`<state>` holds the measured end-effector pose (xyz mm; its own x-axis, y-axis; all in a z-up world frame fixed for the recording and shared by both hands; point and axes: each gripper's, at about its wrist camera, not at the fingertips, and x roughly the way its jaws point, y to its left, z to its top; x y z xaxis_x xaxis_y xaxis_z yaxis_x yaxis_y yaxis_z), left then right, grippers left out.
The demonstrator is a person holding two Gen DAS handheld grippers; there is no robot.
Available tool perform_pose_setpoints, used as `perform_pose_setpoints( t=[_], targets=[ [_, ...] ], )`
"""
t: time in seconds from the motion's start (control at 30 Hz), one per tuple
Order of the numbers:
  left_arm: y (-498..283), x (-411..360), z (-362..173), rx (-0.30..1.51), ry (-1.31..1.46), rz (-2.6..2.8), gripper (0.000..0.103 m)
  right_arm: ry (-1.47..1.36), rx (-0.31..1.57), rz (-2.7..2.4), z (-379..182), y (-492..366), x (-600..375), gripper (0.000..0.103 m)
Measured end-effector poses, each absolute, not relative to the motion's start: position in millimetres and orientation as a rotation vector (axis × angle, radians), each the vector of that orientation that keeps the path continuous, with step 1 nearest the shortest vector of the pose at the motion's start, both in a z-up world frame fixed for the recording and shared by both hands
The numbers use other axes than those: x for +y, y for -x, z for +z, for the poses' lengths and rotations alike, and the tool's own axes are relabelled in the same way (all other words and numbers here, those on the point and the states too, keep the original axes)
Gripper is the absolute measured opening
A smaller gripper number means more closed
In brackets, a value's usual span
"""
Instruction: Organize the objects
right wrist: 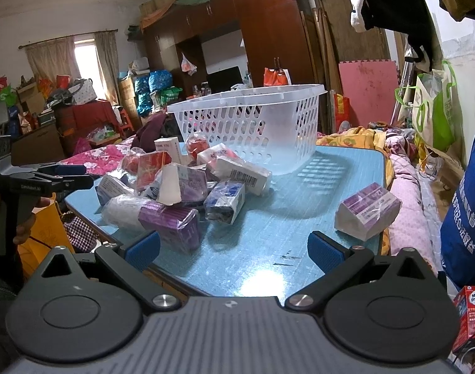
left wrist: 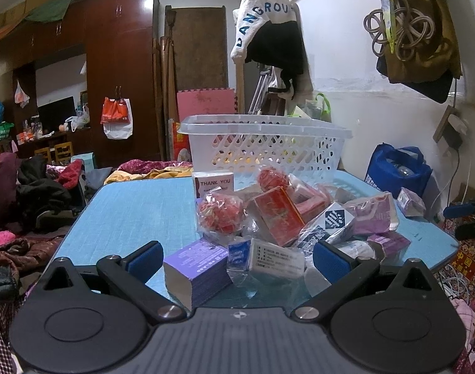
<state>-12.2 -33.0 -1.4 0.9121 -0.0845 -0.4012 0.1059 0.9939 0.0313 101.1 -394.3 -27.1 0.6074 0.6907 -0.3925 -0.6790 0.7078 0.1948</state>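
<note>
Two grippers: both spread wide and empty at the near edge of the blue textured tabletop (right wrist: 299,187).
Left gripper (left wrist: 237,257): released, its blue-padded fingers (left wrist: 145,257) flanking a thick purple-covered block of cards (left wrist: 195,269) at the front of the pile.
Right gripper (right wrist: 234,247): released too, hovering over bare table between the pile and a lone purple-and-white wrapped packet (right wrist: 367,213) lying well apart to its right.
Task's things: a heap of small plastic-wrapped boxes, including a red foil box (left wrist: 276,218), mid-table; a white perforated plastic basket (left wrist: 265,143) stands just behind the heap.
Step in hand: likely a first pick, the purple block being nearest.
Doing it well: centre the pads on the block's long sides, clear of the loose film on neighbouring packets, then lift straight before carrying to the basket.
</note>
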Motion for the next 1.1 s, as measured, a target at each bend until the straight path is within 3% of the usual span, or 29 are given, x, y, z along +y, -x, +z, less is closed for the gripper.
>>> perform_pose_setpoints(
  t=[0.63,0.83,1.1],
  targets=[
    [11,-33,-3,0.411,-0.058,-0.096,0.103,-0.024,0.473,0.796,-30,-103,-392,0.103],
    [14,-23,-1,0.297,-0.056,-0.04,0.103,0.004,0.365,0.607,-30,-103,-391,0.103],
    [-5,-21,-14,0.333,-0.115,0.004,0.103,-0.014,0.483,0.326,-41,-158,-387,0.103]
  ],
)
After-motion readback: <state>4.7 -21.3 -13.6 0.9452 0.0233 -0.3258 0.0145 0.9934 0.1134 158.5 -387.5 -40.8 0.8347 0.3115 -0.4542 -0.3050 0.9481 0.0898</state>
